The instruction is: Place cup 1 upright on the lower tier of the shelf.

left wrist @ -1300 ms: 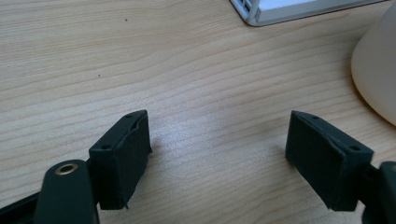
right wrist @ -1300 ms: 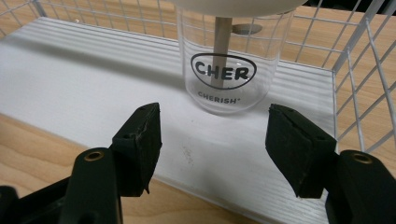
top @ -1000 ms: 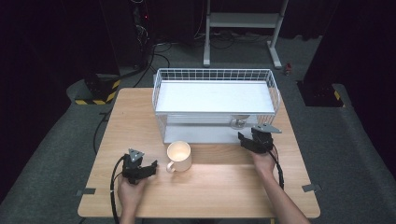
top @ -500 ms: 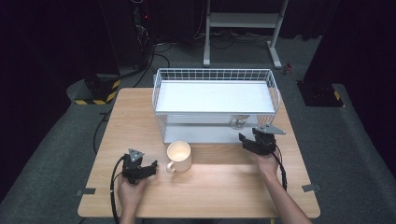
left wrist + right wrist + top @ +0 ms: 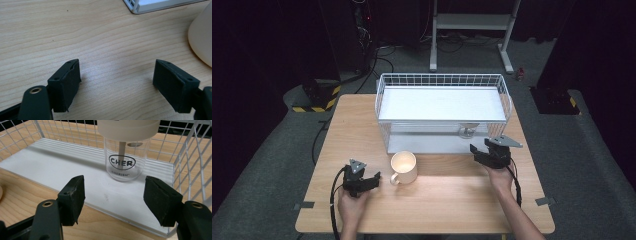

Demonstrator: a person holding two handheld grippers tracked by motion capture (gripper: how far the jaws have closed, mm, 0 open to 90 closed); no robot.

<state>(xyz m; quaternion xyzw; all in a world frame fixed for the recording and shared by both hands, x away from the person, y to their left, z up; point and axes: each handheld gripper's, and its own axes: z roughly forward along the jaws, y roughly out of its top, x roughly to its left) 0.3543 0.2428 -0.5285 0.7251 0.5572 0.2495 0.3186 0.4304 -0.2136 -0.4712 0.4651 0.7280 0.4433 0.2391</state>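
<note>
My right gripper (image 5: 477, 150) sits at the near right edge of the wire rack (image 5: 442, 80), its jaws apart with nothing between them, pointing toward ten o'clock across the wooden table (image 5: 452, 200). In the right gripper view (image 5: 113, 201) the two black pads (image 5: 73, 198) stand wide on either side of the white lower shelf (image 5: 62, 167), touching nothing. Straight ahead at twelve o'clock from them stands a clear glass bottle (image 5: 126, 161) with a cream-white lid (image 5: 128, 128), upright on that shelf near the rack's right wall; it carries the print "CHER" in an oval and "CHERISH" beneath. The bottle is clear of my pads, a little way beyond them. In the high view it appears as a pale shape under the rack's white upper shelf (image 5: 468, 131), at about eleven o'clock from my right gripper.

My left gripper (image 5: 373, 181) rests low on the table near the front left, jaws also apart and gripping nothing. In the left gripper view (image 5: 116, 85) bare wood lies between its pads (image 5: 67, 82). A cream mug (image 5: 404, 167) stands upright just beside it at two o'clock, handle turned toward that gripper; its curved side (image 5: 201, 40) enters the left gripper view at the right edge, not touching the jaw. A corner of the rack (image 5: 135, 6) shows at one o'clock there.
</note>
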